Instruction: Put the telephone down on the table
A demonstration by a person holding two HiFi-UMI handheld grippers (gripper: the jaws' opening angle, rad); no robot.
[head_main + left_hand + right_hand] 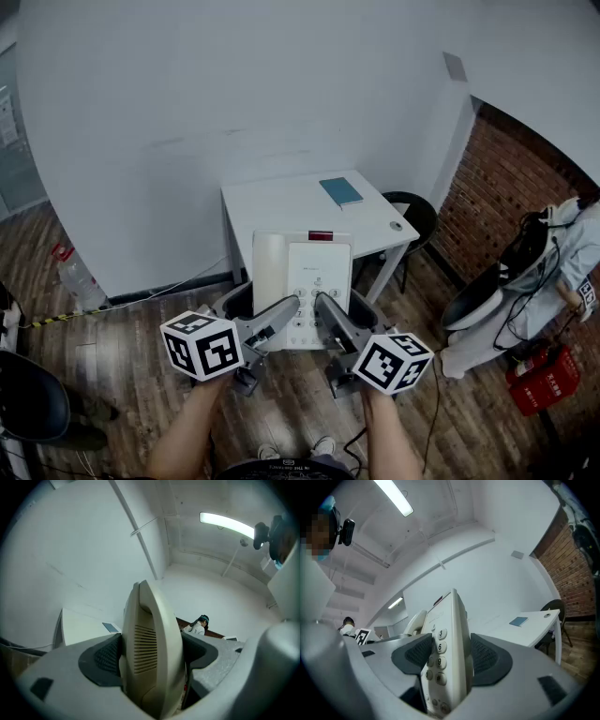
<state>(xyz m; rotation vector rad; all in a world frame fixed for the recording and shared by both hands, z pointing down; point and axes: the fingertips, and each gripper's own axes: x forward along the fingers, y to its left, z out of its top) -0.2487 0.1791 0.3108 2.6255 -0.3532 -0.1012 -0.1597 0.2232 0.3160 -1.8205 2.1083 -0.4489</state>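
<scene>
A beige desk telephone (302, 279) with its handset on the left and a keypad hangs in the air in front of the white table (272, 206). Both grippers hold its near edge. My left gripper (279, 319) is shut on the handset side, and the left gripper view shows the telephone (152, 653) edge-on between the dark pads (105, 660). My right gripper (330, 319) is shut on the keypad side. In the right gripper view the telephone's number keys (439, 660) sit between the jaws, pressed from both sides.
On the table lie a blue book (340, 191) and a small round object (397, 225). A black stool (417, 214) stands at the table's right. A person (553, 267) and a red crate (548, 380) are at the right, a bottle (75, 279) and a dark chair (28, 403) at the left.
</scene>
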